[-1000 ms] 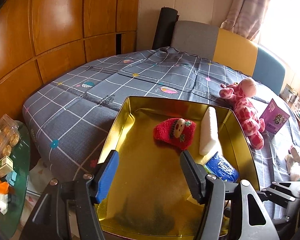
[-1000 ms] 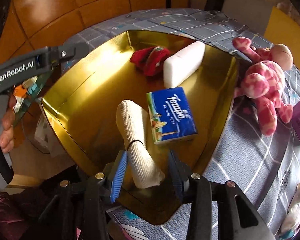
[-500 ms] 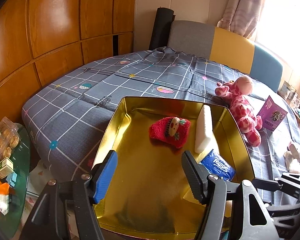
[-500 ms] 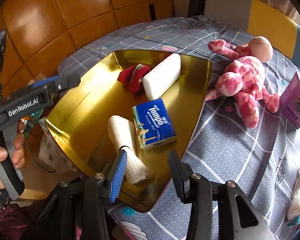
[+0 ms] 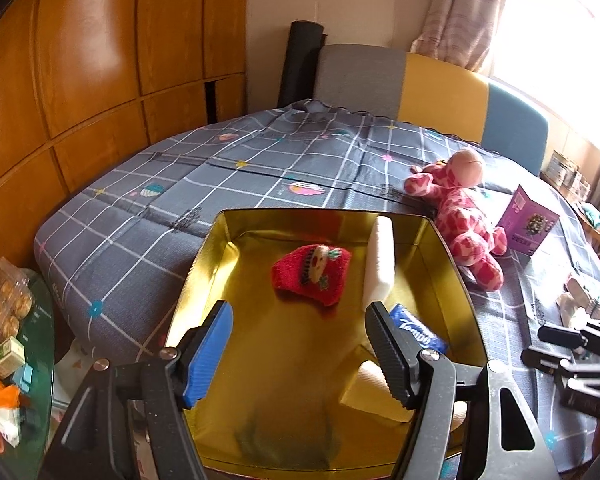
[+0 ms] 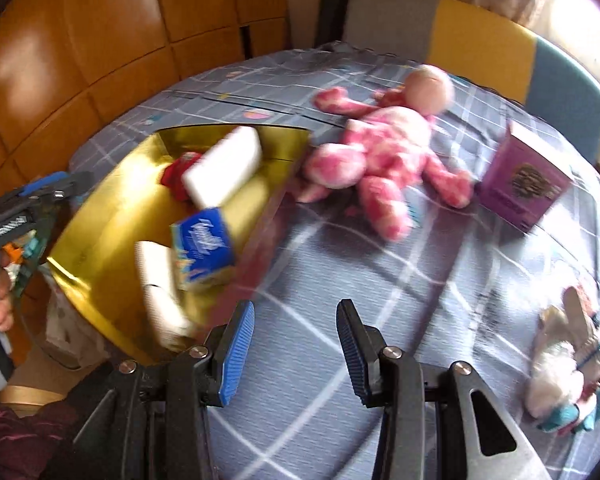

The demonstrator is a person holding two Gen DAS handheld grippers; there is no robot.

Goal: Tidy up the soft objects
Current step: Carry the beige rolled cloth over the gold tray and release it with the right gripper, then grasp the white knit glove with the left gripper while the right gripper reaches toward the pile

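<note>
- Bedspread (image 5: 148, 232), grey with a white check, covers the bed; a gold tin (image 5: 204, 272) lies on it near the front edge, and a purple box (image 6: 520, 184) stands upright on the cover to the right of a pink plush toy (image 6: 384, 148).
- Inside the tin lie a red knitted pouch (image 5: 312, 276), a white sponge block (image 5: 378, 268) leaning on the right wall, a blue tissue pack (image 6: 204, 244) and a cream cloth roll (image 6: 160, 288).
- A small white plush toy (image 6: 560, 364) lies on the cover at the far right, well apart from the tin.
- Left gripper (image 5: 300, 344) hovers above the tin's near half; its jaws have just been opening wider, with nothing between them. The red pouch lies ahead of them, apart.
- Right gripper (image 6: 296, 344) is over bare bedspread, just right of the tin; its jaws stand apart, empty. The pink toy lies ahead, the white one off to the right.
- The right wrist view is blurred, so the tissue pack's print is unreadable there. In the left view the cloth roll is mostly hidden behind the right jaw.
- A hand (image 6: 0, 300) at the left edge is cut off.
</note>
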